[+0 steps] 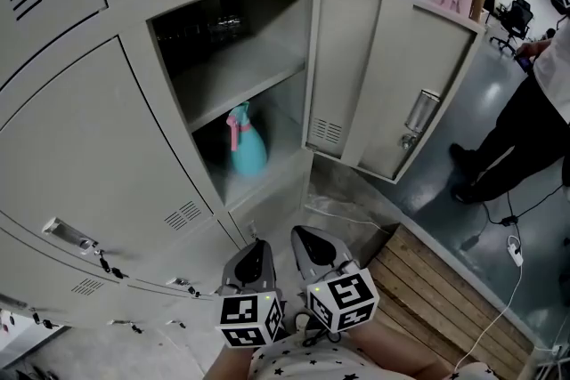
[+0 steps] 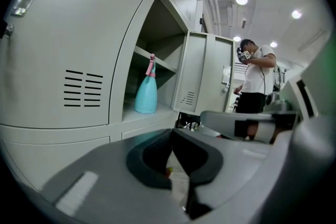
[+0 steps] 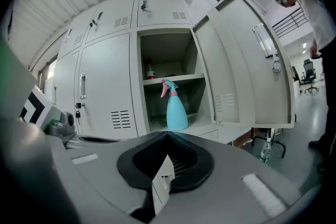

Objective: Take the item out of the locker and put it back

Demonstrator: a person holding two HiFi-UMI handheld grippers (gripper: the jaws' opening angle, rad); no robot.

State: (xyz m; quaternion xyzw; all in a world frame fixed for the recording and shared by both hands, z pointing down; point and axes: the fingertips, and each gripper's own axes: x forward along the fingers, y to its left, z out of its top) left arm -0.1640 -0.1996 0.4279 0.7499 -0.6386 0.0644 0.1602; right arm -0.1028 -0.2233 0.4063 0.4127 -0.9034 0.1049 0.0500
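Head view: open locker with a spray bottle inside, two grippers held below and in front of it.

Item: a blue spray bottle with a pink trigger stands upright on the locker's floor, in the lower compartment under the shelf, apart from both grippers. The door is swung wide to the right. The left gripper and the right gripper sit side by side, both pointing toward the opening. In the left gripper view the jaws are clenched with nothing between them, and the bottle shows beyond them. In the right gripper view the jaws are likewise pressed together and empty, with the bottle straight ahead. A wooden pallet lies on the floor at the right, and a person stands beyond the door.
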